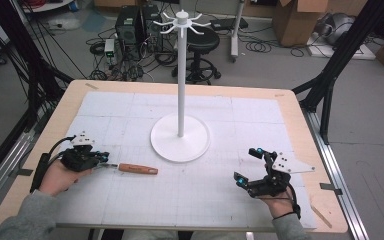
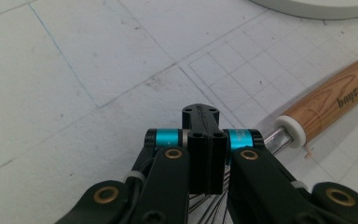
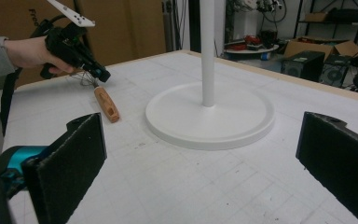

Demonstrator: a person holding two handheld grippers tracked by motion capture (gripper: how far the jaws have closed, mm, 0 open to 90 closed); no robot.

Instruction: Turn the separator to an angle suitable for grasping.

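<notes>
**Camera placement and shared coverage**

The high view looks forward and down from above the person's side, covering the whole table [image 1: 300, 107]. The left gripper view points steeply down, very near the white mat [image 2: 74, 70]. The right gripper view looks low and level across the table. All three views share the white stand [image 1: 180, 135] base and the wooden-handled tool [image 3: 106, 103].

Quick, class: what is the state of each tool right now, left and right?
Left tool: shut on the wire end of the wooden-handled whisk, which lies on the table.
Right tool: open, holding nothing.
</notes>
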